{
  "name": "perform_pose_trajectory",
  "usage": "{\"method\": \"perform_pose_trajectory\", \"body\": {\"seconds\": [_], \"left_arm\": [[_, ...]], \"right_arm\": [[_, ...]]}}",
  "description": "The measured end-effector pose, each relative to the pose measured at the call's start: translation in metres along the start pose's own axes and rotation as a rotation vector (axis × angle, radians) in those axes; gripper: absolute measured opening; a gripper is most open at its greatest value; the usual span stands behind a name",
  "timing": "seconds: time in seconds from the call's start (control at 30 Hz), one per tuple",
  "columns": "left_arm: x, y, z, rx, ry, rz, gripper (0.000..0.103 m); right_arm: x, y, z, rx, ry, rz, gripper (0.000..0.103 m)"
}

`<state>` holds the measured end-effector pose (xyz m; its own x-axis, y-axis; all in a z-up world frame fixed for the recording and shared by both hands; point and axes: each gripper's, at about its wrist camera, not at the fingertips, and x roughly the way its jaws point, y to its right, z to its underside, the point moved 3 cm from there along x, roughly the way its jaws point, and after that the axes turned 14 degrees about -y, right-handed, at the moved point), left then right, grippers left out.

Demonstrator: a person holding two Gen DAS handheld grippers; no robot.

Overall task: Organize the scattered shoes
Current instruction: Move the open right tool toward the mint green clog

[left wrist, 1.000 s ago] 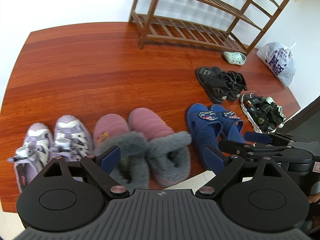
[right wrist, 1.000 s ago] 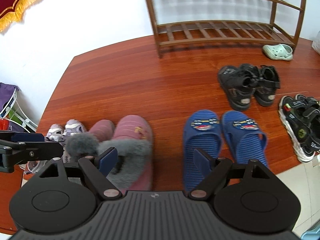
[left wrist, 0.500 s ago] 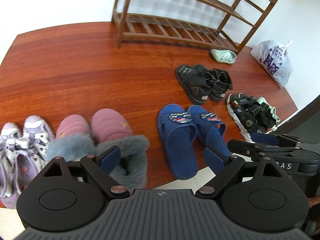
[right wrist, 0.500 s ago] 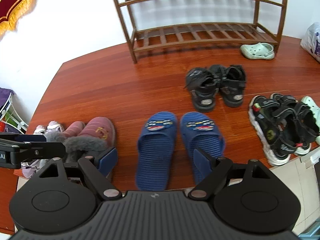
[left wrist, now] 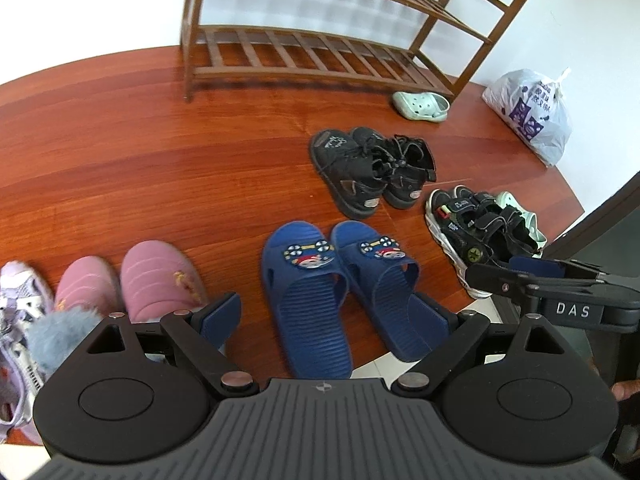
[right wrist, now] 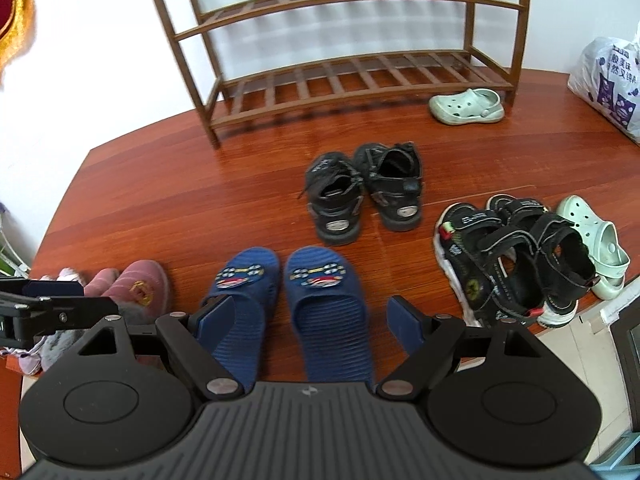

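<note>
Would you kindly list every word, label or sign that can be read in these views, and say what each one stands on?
"DAS": white letters on the side of the right gripper, seen from the left wrist.
Purple print on the white plastic bag: Chinese characters, too blurred to read reliably.
Badges on the black sandals: too small to read.
Patches on the blue slippers: pictures, no words.

slippers point(right wrist: 288, 304) before rack point(right wrist: 344, 76), sandals point(right wrist: 362, 194) between

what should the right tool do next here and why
Probably lower the right tool onto the right blue slipper. Its jaws are open and empty, and that slipper lies between them on the floor. The shoe rack behind has no shoes on any shelf in view, so the blue pair looks like the nearest candidate.
</note>
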<state>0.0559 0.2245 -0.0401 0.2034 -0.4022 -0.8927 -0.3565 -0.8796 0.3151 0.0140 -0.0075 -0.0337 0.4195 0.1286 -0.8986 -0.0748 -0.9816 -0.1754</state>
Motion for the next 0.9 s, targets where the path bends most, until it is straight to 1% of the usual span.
{"method": "perform_pose_trajectory", "body": {"seconds": [0.07, 0.23, 0.27, 0.3, 0.6, 0.67, 0.8, 0.9], "left_arm": [[0.006, 0.003, -0.007, 0.001, -0.004, 0.002, 0.091], [0.019, 0.01, -0.029, 0.0, -0.002, 0.006, 0.091], [0.021, 0.011, -0.034, 0.001, -0.002, 0.004, 0.091], [0.023, 0.012, -0.038, 0.002, -0.001, 0.001, 0.091], [0.042, 0.013, -0.08, -0.021, 0.004, -0.002, 0.091], [0.045, 0.013, -0.085, -0.03, 0.0, -0.009, 0.091], [0.052, 0.019, -0.09, -0.068, -0.007, -0.022, 0.091], [0.057, 0.026, -0.09, -0.108, -0.005, -0.045, 0.091]], "right_arm": [[0.002, 0.005, -0.004, 0.002, -0.003, 0.003, 0.087], [0.012, 0.032, -0.032, 0.003, -0.008, 0.011, 0.087], [0.012, 0.033, -0.034, 0.004, -0.008, 0.012, 0.087], [0.015, 0.041, -0.044, 0.002, -0.006, 0.013, 0.087], [0.029, 0.093, -0.103, -0.019, -0.003, 0.028, 0.087], [0.032, 0.105, -0.113, -0.018, -0.003, 0.034, 0.087], [0.037, 0.142, -0.138, -0.017, -0.012, 0.048, 0.087], [0.041, 0.164, -0.151, -0.04, -0.025, 0.036, 0.087]]}}
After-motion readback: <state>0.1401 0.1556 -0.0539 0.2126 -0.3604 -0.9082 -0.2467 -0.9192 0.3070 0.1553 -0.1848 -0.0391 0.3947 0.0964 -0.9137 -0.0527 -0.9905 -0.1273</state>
